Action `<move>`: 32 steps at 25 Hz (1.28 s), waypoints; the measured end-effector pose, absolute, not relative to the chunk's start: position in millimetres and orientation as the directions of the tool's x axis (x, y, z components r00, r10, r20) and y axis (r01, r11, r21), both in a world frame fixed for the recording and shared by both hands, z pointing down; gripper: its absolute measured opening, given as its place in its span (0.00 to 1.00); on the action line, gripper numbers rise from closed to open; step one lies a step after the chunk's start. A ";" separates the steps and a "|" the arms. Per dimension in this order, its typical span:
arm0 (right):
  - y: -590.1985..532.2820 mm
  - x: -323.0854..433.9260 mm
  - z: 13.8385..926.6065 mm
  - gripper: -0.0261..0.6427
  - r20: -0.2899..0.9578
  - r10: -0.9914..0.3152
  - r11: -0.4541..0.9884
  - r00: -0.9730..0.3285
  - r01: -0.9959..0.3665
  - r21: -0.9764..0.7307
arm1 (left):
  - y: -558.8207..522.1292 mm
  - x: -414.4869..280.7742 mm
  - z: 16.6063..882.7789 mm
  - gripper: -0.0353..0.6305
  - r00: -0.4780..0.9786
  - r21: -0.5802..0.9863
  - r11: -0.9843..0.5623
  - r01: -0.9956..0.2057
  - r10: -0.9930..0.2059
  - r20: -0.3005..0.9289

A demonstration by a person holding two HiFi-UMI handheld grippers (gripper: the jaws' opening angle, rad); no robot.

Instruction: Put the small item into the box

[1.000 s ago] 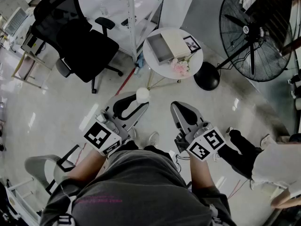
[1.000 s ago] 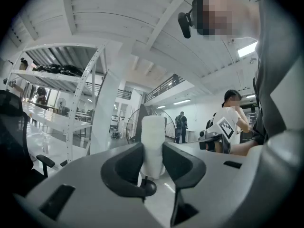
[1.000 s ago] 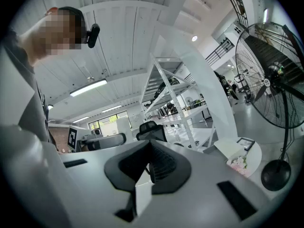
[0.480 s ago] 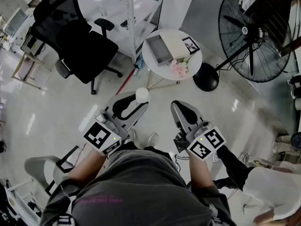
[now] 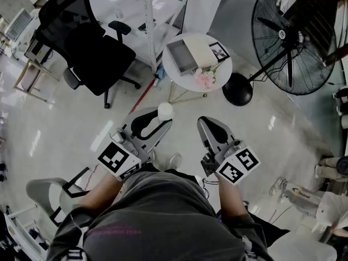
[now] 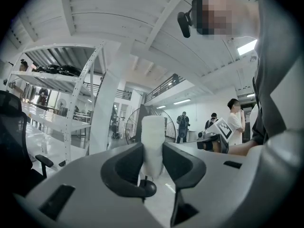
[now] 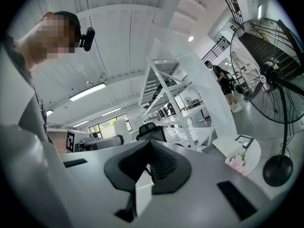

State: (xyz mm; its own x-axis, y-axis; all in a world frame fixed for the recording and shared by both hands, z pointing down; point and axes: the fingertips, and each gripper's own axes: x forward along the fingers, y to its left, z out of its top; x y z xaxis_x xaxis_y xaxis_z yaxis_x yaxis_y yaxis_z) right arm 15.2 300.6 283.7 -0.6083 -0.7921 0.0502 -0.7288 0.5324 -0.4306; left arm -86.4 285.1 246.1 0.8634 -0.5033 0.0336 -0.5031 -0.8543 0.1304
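The small item (image 5: 165, 111), a white soft cylinder, stands upright between the jaws of my left gripper (image 5: 162, 117). In the left gripper view the item (image 6: 153, 144) is pinched by both pads of the left gripper (image 6: 153, 151). My right gripper (image 5: 202, 122) hangs beside it to the right, its tips together and nothing in them; in its own view the right gripper (image 7: 150, 145) shows the same. The box (image 5: 182, 57), grey and open with a cream lid next to it, sits on a round white table (image 5: 185, 80) ahead of both grippers, well apart from them.
A framed picture (image 5: 219, 51) and pink flowers (image 5: 206, 78) share the table. A black office chair (image 5: 87, 42) stands at the left, a white shelf rack (image 5: 152, 15) behind the table, a large floor fan (image 5: 296, 37) at the right. A person's legs (image 5: 331, 200) are at the right edge.
Both grippers have kept still. The table has slid slightly left in the head view. The person at the lower right has moved away toward the right edge.
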 end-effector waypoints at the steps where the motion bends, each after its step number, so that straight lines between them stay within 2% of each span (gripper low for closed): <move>1: 302.3 17.0 284.1 0.07 0.049 -0.791 0.535 -0.610 -0.727 -0.430 | 287.5 -84.5 246.6 0.26 0.862 0.129 -0.854 -0.505 -0.505 0.033; 32: 338.6 71.8 294.9 0.07 0.023 -0.751 0.584 -0.660 -0.680 -0.443 | 330.4 -39.0 250.5 0.26 0.820 0.093 -0.815 -0.572 -0.570 0.051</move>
